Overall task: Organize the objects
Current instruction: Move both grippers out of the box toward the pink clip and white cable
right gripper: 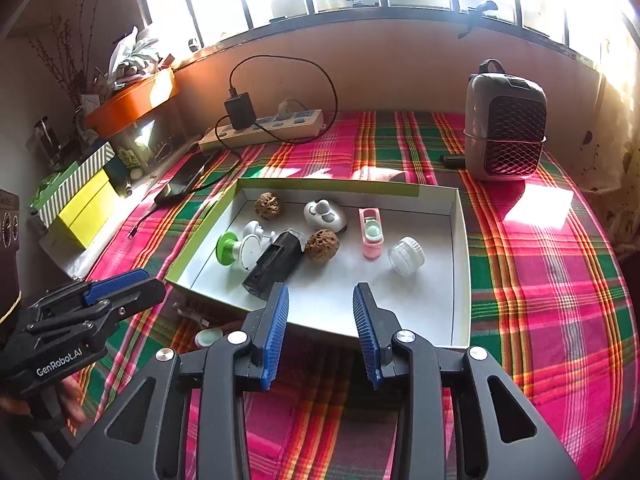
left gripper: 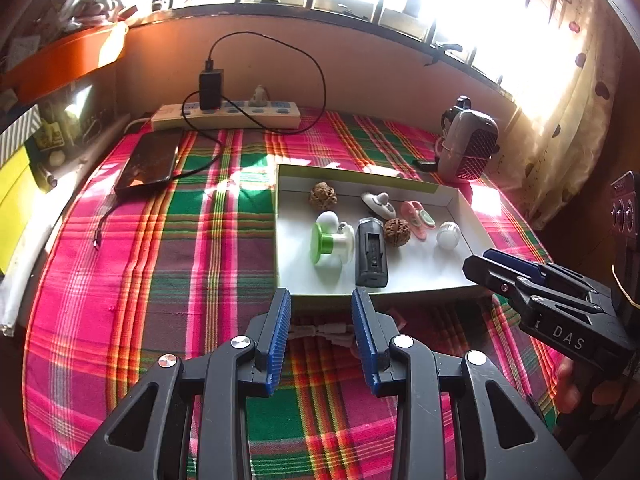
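A shallow white box with a green rim (left gripper: 362, 171) (right gripper: 328, 185) lies on the plaid cloth. Inside it are two walnuts (left gripper: 322, 196) (right gripper: 322, 244), a black device (left gripper: 371, 254) (right gripper: 274, 264), a green-and-white piece (left gripper: 332, 240) (right gripper: 236, 248), a white rounded item (right gripper: 324, 213), a pink piece (right gripper: 371, 236) and a clear jar (right gripper: 406, 256). My left gripper (left gripper: 321, 300) (right gripper: 154, 285) stands open and empty before the box's near wall, above a white cable (left gripper: 320, 332). My right gripper (right gripper: 321, 292) (left gripper: 478, 265) is open and empty over the box's near part.
A power strip (left gripper: 226, 117) with a black charger (left gripper: 210, 88), a dark phone (left gripper: 150, 160) and loose cable lie at the back left. A small grey heater (right gripper: 506, 120) stands back right. A mint-lidded item (right gripper: 209, 337) lies outside the box. Striped and yellow boxes (right gripper: 80, 204) sit left.
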`<state>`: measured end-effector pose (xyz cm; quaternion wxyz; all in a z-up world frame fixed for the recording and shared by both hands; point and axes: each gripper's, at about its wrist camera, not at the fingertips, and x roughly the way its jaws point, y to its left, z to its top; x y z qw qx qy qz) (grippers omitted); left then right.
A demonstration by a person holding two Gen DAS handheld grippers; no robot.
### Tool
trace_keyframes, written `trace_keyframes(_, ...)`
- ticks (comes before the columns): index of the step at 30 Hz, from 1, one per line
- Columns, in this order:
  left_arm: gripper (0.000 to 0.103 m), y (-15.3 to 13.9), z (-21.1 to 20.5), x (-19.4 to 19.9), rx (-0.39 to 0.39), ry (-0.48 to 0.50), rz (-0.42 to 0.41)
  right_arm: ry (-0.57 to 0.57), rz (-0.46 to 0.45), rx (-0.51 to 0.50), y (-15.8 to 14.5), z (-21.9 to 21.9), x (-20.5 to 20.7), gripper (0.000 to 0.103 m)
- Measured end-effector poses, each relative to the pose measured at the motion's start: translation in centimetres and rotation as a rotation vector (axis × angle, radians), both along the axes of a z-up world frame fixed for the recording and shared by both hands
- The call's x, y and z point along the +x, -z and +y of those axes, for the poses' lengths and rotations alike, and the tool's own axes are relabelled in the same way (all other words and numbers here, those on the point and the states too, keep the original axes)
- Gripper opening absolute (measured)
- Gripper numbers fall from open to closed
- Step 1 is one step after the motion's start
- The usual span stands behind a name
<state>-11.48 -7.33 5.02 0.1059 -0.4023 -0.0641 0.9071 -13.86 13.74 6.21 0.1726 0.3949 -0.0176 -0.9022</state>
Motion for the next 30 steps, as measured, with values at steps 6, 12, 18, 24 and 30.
trace_keyframes(6,0.030,1.5,-1.7,1.0,0.013,-0.022,-0.030,-0.043,-0.017,-0.011,0.9,-2.1,1.8,0.044)
trace_keyframes(12,0.030,3.0,-3.2,1.4,0.024,-0.042,-0.064,-0.068,-0.034,0.012,2.4,-4.9,2.4,0.047)
trace_keyframes(18,0.030,3.5,-4.4,1.6,0.035,-0.049,-0.072,-0.062,-0.039,0.035,3.1,-6.8,2.3,0.047)
trace_keyframes(24,0.030,4.0,-4.6,1.4,0.035,-0.023,-0.087,-0.021,-0.043,0.050,3.4,-7.9,2.0,0.047)
trace_keyframes(30,0.030,4.1,-4.8,1.0,0.043,-0.001,-0.087,0.017,-0.049,0.077,3.7,-8.5,1.6,0.047)
